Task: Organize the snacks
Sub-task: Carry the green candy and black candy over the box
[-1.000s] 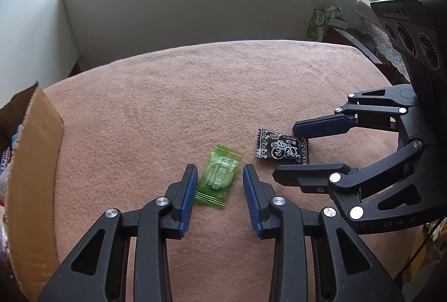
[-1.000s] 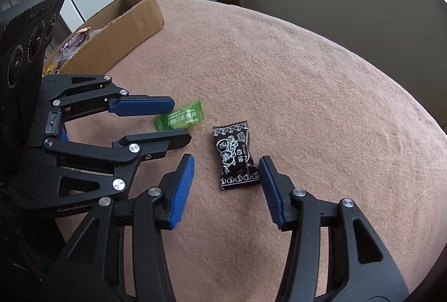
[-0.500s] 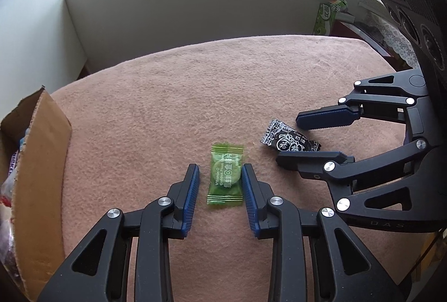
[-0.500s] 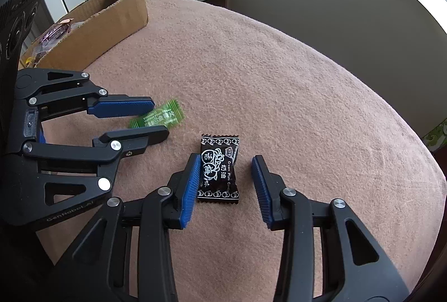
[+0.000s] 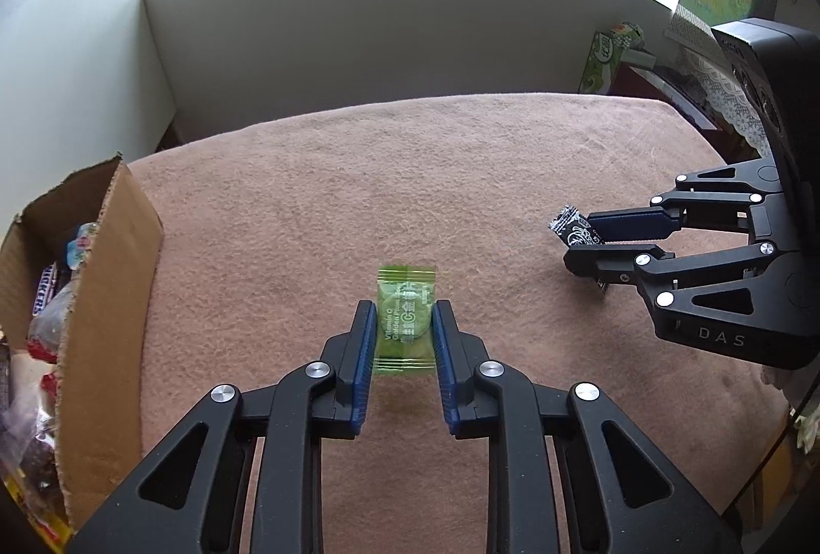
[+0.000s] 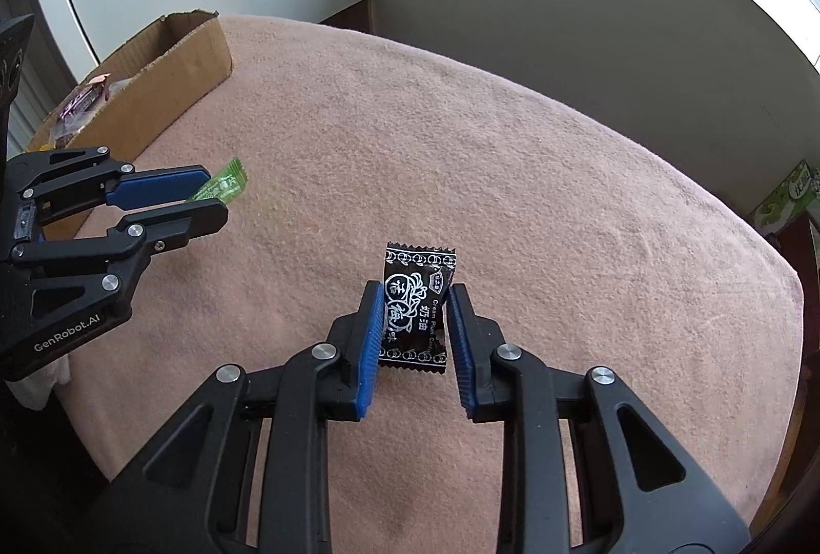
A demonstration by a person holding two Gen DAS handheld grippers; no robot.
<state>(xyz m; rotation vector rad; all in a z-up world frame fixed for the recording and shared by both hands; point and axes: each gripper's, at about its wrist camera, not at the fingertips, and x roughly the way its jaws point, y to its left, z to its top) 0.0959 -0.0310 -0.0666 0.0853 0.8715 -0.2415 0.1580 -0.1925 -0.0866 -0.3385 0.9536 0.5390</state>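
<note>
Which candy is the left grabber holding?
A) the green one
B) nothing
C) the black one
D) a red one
A: the left gripper has its blue pads pressed on both sides of the green candy, while the black candy sits in the right gripper.

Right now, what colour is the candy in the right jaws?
Black candy with white patterns, clearest in the right wrist view.

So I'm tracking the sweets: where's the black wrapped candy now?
The black wrapped candy sits pinched in the right gripper above the pink cloth.
</note>
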